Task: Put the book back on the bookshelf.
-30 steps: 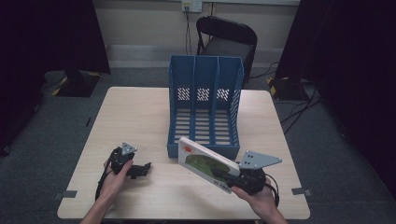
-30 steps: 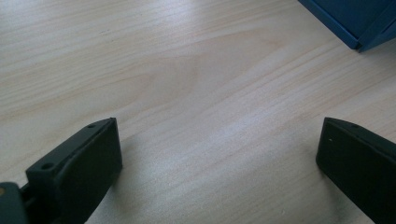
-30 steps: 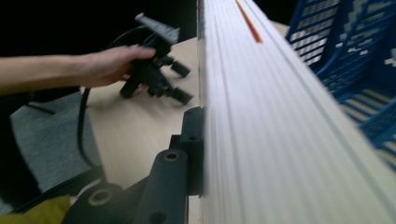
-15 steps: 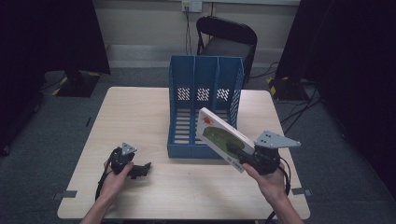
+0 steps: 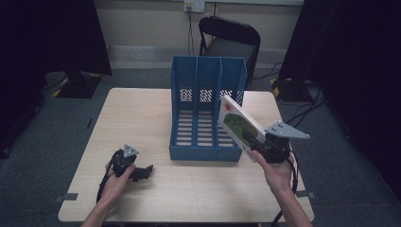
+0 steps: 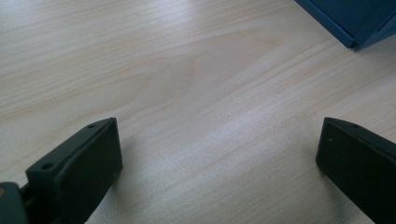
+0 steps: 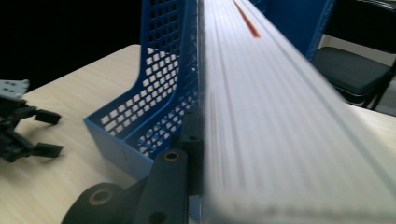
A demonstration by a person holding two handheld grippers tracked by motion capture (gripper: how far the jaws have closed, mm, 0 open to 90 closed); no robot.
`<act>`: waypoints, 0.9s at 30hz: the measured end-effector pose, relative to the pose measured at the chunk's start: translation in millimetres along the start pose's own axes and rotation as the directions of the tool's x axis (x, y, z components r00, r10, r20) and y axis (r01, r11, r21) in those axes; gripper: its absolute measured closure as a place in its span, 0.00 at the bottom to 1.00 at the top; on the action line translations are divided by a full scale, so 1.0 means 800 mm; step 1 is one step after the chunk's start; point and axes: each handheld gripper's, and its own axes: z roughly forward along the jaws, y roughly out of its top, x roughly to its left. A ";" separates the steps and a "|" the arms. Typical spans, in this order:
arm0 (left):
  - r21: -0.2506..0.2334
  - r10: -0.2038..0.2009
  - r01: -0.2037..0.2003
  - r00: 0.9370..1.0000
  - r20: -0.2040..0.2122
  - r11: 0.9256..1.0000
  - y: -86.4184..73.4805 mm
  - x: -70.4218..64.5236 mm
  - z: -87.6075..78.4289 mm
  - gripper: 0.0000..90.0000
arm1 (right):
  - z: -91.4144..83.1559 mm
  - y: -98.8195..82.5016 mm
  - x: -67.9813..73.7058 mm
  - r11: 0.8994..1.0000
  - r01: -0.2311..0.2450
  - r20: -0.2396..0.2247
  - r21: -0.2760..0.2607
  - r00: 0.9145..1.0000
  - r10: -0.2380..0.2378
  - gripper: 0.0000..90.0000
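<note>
A blue three-slot file rack [image 5: 206, 111] stands at the middle of the wooden table [image 5: 142, 113]. My right gripper [image 5: 257, 142] is shut on a thin book [image 5: 240, 125] with a white and green cover, held tilted in the air beside the rack's right wall. In the right gripper view the book's white edge [image 7: 266, 107] runs up beside the rack's perforated wall [image 7: 163, 98]. My left gripper [image 5: 142, 171] rests on the table at the front left, open, with bare wood between its jaws. Its fingertips [image 6: 79, 163] touch the tabletop, and a corner of the rack [image 6: 355, 23] shows beyond.
A black chair [image 5: 229, 40] stands behind the table's far edge. Cables lie on the grey floor to the right [image 5: 302, 106]. Bare tabletop lies left of the rack and in front of it.
My right gripper has lifted the book from low over the table's front right and carried it up and farther back, alongside the rack's right side. The left gripper has stayed put.
</note>
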 end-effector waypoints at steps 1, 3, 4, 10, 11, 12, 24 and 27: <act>0.000 0.000 0.000 1.000 0.000 1.000 0.000 0.000 0.000 0.00 | 0.001 0.000 -0.001 1.000 -0.011 0.004 -0.005 1.000 0.011 0.85; -0.001 0.000 0.000 1.000 -0.001 1.000 0.000 0.000 0.000 0.00 | 0.005 0.002 -0.004 1.000 -0.021 0.034 -0.008 0.999 0.021 0.85; -0.004 -0.007 0.007 1.000 0.001 1.000 0.000 -0.001 0.000 0.00 | 0.007 0.003 -0.005 1.000 -0.025 0.044 -0.006 0.999 0.025 0.85; 0.000 0.001 -0.001 1.000 0.000 1.000 0.000 0.000 0.000 0.00 | 0.028 0.011 -0.009 0.998 -0.061 0.113 -0.001 0.992 0.061 0.85; 0.000 0.000 0.000 1.000 0.000 1.000 0.000 0.000 0.000 0.00 | 0.032 0.012 -0.009 0.998 -0.067 0.122 -0.003 0.990 0.067 0.85; 0.000 0.001 -0.001 1.000 0.000 1.000 0.000 0.000 0.000 0.00 | 0.043 0.014 -0.008 0.997 -0.075 0.142 -0.002 0.987 0.075 0.85; 0.003 0.020 -0.020 1.000 0.012 1.000 0.000 -0.001 0.000 0.00 | 0.097 0.016 -0.005 0.994 -0.110 0.215 0.002 0.971 0.107 0.85; -0.005 0.010 -0.010 1.000 0.012 1.000 0.000 -0.002 0.000 0.00 | 0.115 0.013 -0.010 0.992 -0.123 0.226 0.015 0.967 0.116 0.85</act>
